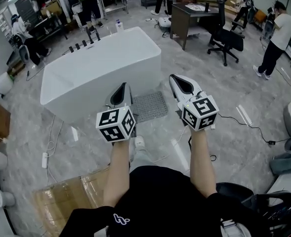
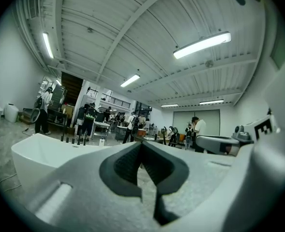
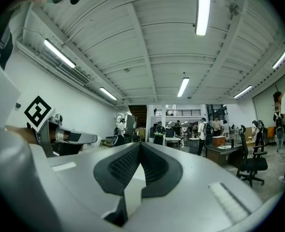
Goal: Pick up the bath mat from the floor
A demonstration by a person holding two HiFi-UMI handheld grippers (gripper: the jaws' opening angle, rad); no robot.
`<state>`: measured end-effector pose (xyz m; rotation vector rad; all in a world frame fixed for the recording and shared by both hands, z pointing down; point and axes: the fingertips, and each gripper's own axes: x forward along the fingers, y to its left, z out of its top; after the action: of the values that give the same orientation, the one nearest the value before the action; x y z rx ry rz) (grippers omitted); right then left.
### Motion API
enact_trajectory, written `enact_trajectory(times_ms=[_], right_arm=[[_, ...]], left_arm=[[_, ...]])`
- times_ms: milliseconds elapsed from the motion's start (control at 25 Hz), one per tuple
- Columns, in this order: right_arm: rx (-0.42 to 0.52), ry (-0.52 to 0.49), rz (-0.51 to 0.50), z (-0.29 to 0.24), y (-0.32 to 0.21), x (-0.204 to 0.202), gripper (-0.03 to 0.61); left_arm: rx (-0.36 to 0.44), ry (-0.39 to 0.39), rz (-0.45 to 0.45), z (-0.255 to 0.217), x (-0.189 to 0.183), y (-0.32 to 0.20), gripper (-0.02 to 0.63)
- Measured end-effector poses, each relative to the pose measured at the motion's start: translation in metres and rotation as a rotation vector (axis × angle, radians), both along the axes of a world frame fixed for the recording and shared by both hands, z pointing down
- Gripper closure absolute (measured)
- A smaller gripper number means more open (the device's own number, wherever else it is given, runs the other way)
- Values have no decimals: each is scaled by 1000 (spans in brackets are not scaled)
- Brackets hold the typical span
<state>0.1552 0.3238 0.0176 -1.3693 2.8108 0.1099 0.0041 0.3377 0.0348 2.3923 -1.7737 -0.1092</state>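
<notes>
Nearest me in the head view, both arms reach out level; my left gripper and right gripper each have jaws pressed together on nothing. Below and between them the grey bath mat lies on the floor, apparently flat, just beside the white bathtub. Neither gripper view shows the mat: they look level across the room, and the right one reaches a far office chair.
</notes>
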Motion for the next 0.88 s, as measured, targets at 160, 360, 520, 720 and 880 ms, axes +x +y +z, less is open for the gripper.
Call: enact_trajectory(times_ms=[160, 360, 520, 720, 880], right_arm=[[-14, 3, -2, 5, -28, -7, 571], [-29, 16, -19, 12, -56, -24, 571], [-45, 28, -34, 20, -82, -36, 571], [-68, 30, -36, 22, -122, -46, 571], [-73, 27, -35, 17, -159, -56, 571]], left_arm=[[-7, 3, 1, 4, -5, -27, 614], [-29, 14, -14, 13, -21, -55, 615], [-41, 20, -23, 19, -31, -82, 615], [-61, 27, -32, 21, -44, -123, 615], [-67, 35, -36, 18, -55, -159, 615]])
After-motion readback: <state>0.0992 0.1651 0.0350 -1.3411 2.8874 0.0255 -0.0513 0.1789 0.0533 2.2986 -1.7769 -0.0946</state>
